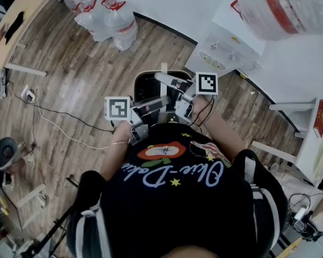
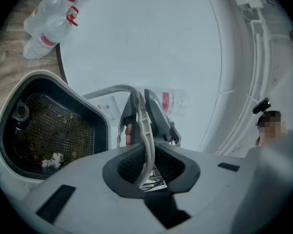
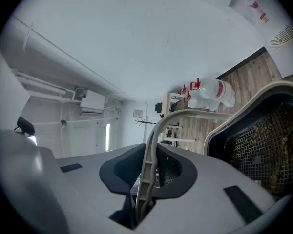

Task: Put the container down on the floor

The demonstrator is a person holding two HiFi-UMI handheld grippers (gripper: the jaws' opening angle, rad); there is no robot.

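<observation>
The container [image 1: 149, 85] is a white-rimmed bin with a black inside and a mesh basket. It hangs over the wooden floor [image 1: 81, 85] in front of the person. Its pale curved handle [image 2: 136, 94] runs between the jaws of both grippers. My left gripper [image 1: 151, 105] is shut on the handle [image 2: 145, 147], with the bin [image 2: 49, 126] down to its left. My right gripper [image 1: 175, 87] is shut on the same handle [image 3: 149, 172], with the bin [image 3: 263, 145] to its right. In the head view the person's arms and the marker cubes hide the bin's near side.
Packs of water bottles [image 1: 105, 12] lie on the floor beyond the bin. A white appliance [image 1: 226, 52] and a large water jug [image 1: 285, 9] stand at the back right. Cables [image 1: 59, 123] trail on the left, near a table [image 1: 21, 15]. A white shelf [image 1: 307, 138] stands on the right.
</observation>
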